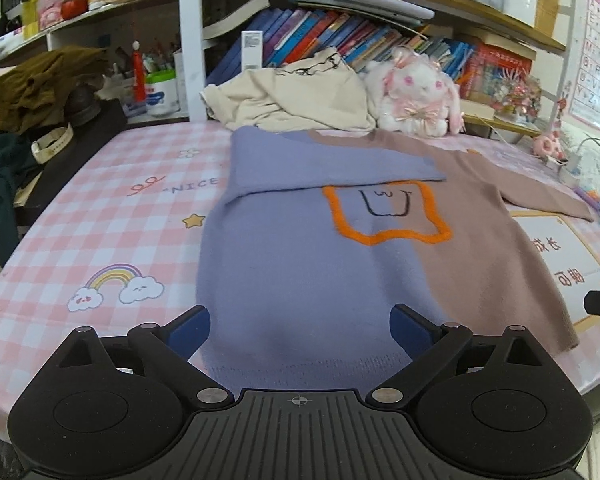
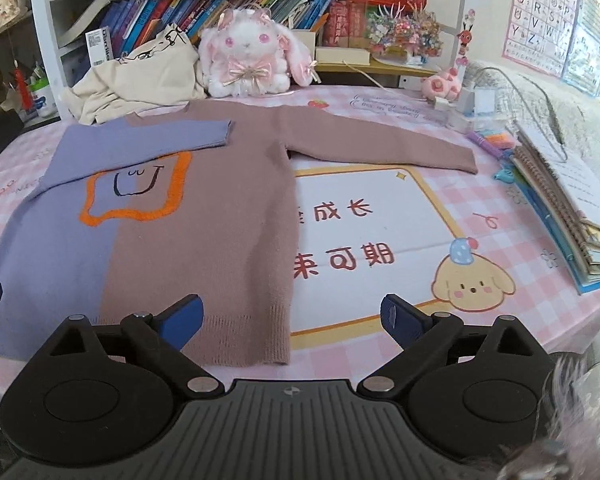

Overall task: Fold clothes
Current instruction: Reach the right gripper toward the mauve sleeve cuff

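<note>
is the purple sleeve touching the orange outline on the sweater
Touching. The right wrist view shows the purple sleeve folded across the chest, its lower edge lying over the top of the orange outline.

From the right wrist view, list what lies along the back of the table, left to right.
Cream garment heap → plush rabbit → small pink plush toy → white charger block

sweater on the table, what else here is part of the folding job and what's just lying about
Part of the job:
sweater
left claw, open
right claw, open
cream garment, possibly next

Lying about:
plush bunny
notebooks
books on shelf
</note>
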{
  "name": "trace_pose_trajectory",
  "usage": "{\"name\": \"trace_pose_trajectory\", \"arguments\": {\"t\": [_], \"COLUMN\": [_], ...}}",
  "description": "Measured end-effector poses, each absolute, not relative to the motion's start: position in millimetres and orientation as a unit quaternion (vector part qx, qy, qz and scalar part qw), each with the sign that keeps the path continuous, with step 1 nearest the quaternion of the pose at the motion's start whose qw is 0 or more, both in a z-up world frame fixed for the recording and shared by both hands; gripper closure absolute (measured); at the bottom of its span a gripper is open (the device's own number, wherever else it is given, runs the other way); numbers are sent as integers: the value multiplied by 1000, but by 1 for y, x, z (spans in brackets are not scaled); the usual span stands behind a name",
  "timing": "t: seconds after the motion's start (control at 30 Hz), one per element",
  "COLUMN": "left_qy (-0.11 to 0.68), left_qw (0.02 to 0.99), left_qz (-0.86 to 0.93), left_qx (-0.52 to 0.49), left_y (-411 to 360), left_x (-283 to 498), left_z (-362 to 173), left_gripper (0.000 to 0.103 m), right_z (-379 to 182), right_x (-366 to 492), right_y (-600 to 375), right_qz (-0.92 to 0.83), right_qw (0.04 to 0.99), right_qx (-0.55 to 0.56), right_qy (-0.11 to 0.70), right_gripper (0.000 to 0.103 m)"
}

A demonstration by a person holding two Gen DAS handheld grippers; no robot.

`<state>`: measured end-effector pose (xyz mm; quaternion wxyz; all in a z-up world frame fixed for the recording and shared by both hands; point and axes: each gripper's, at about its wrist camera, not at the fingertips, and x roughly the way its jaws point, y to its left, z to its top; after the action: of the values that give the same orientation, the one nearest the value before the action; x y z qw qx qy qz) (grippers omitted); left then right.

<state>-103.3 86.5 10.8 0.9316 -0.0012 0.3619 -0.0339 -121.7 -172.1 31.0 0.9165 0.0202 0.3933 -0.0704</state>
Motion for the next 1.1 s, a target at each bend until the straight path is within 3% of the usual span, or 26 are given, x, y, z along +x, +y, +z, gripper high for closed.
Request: {"name": "trace_pose_trajectory", "arguments": {"t": [0.23,0.73,1.1], "left_qy": [314,335,387], "left_qw": [948,942,920], "left_qz": [-55,-22,59], "left_qx": [16,-3,-30], "left_y": [71,14,-62], "left_x": [-107,-71,-46], "left_z": [27,20,1], "left_gripper": [5,2,2], "right_z": [39,28,12], "right_x": [-122,-74,-10], "right_y": [-177,-232,-335], "right_qz": [-78,-27,3], "right_qw": [919,926,922], "right_qx": [13,-3,-3], "right_qy": [387,376,387], "right_gripper": [2,0,0]}}
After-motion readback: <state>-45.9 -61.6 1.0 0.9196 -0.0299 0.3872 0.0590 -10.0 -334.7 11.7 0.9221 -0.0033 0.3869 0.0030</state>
